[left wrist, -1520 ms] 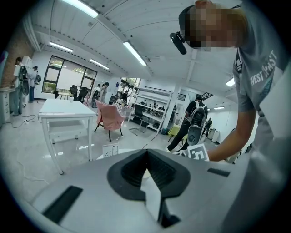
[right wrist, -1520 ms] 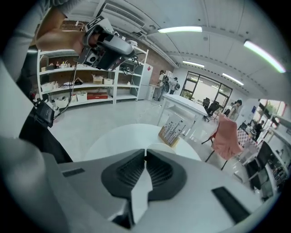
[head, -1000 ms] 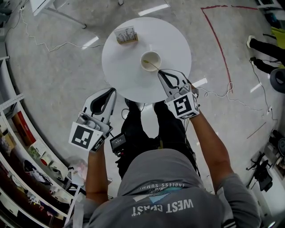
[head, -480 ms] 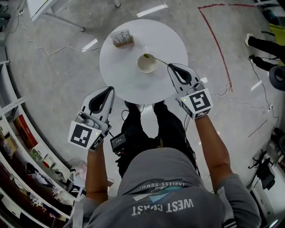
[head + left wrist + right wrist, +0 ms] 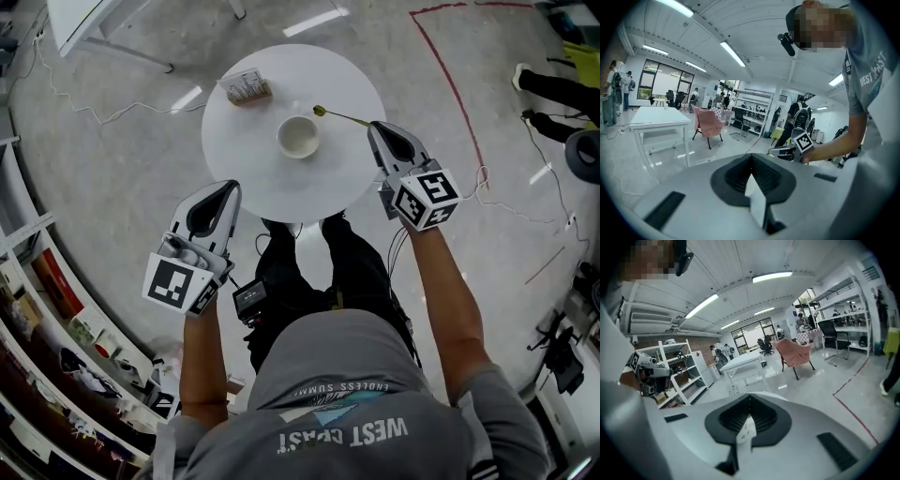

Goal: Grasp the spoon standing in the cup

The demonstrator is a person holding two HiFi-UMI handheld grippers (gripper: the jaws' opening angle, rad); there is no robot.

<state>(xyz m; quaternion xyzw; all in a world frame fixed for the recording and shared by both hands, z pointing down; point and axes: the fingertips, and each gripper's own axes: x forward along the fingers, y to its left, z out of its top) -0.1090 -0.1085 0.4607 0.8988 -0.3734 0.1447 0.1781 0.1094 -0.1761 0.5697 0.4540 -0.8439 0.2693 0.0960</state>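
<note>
A white cup (image 5: 298,137) stands near the middle of the round white table (image 5: 253,173). The thin spoon (image 5: 341,116) is out of the cup and lies nearly level in the air to the cup's right, its bowl end toward the cup. My right gripper (image 5: 374,126) is shut on the handle's far end, at the table's right rim. In the right gripper view the jaws (image 5: 749,397) meet and the spoon is hidden. My left gripper (image 5: 231,187) hangs shut and empty at the table's near left edge, its jaws (image 5: 751,157) pressed together.
A small box (image 5: 246,86) with upright packets sits on the table's far left. A red tape line (image 5: 455,80) and loose cables (image 5: 487,202) run over the floor at right. Shelves (image 5: 47,309) line the left side. Another person's feet (image 5: 548,89) show at far right.
My right gripper has drawn the spoon up out of the cup and carried it to the right, beyond the cup's rim. The left gripper has stayed in place.
</note>
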